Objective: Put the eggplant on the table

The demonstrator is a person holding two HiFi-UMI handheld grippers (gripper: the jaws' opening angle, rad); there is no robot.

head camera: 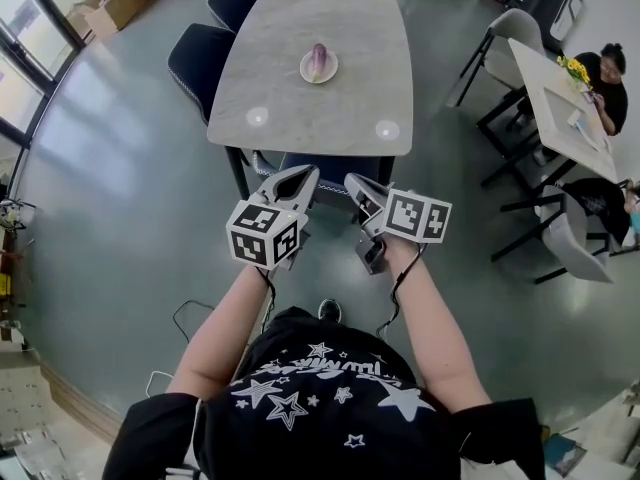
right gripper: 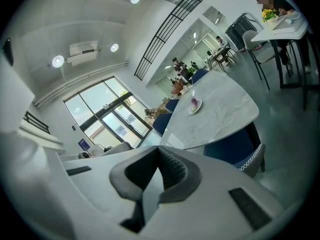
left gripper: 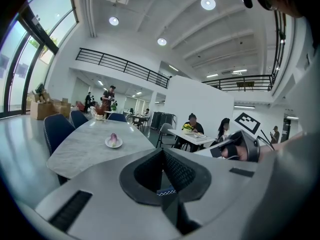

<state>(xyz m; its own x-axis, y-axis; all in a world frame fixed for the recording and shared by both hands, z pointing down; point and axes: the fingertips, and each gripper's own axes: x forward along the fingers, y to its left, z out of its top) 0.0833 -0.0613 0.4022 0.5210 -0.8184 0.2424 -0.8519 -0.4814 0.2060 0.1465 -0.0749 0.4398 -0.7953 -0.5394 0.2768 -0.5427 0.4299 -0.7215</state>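
Jaws together, eggplant (right gripper: 194, 102) on plate (right gripper: 190, 110), table (right gripper: 222, 115)

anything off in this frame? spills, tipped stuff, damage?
Nothing stands out. The eggplant lies on its plate, which sits flat on the table, with no spill visible. The left gripper and right gripper are both shut and empty, short of the table's edge.

We are in a bright canteen hall: a marble table (head camera: 300, 118), blue chairs (head camera: 198, 58), people seated nearby (left gripper: 192, 124), a balcony railing (left gripper: 120, 64), tall windows (right gripper: 107, 111).
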